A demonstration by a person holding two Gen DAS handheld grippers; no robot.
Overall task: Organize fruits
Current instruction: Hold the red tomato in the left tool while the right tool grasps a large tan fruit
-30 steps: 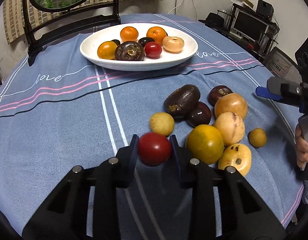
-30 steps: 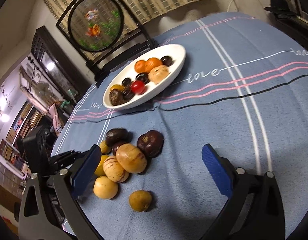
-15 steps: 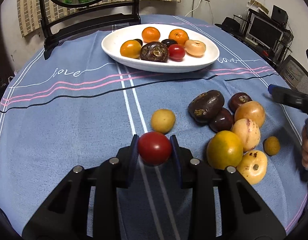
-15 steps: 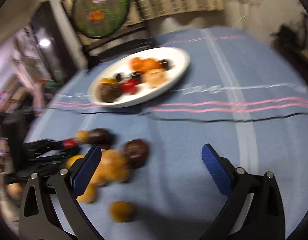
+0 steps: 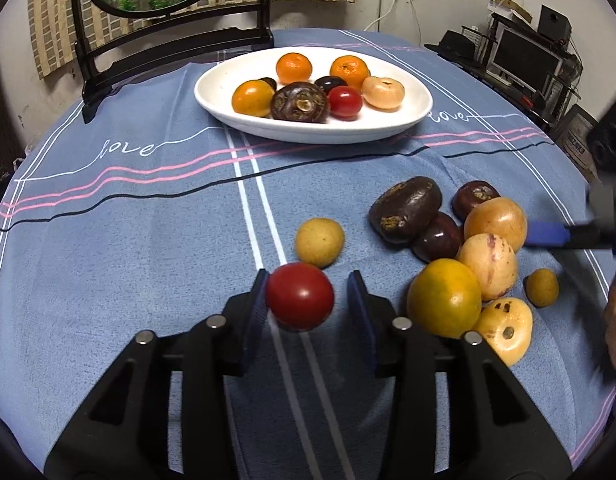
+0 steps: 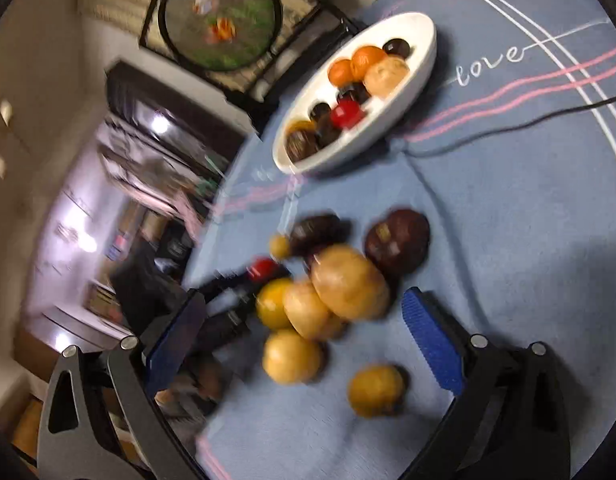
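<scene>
Left wrist view: left gripper (image 5: pixel 308 300) jaws have just been opening; red tomato (image 5: pixel 300 295) sits between them, touching the left pad, gap at the right pad. Looks like a release onto the tablecloth (image 5: pixel 128 260), well short of the white plate (image 5: pixel 212 92).

Right wrist view, blurred: right gripper (image 6: pixel 304 340) spread wide, empty, closer to the fruit pile (image 6: pixel 327 300) than a second ago.

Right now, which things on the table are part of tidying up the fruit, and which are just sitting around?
Part of the job:
red tomato between the opening left gripper jaws
loose fruit pile
small yellow fruit
white plate holding sorted fruit
right gripper, open

Just sitting around:
round picture stand
blue tablecloth
monitor on the shelf
</scene>
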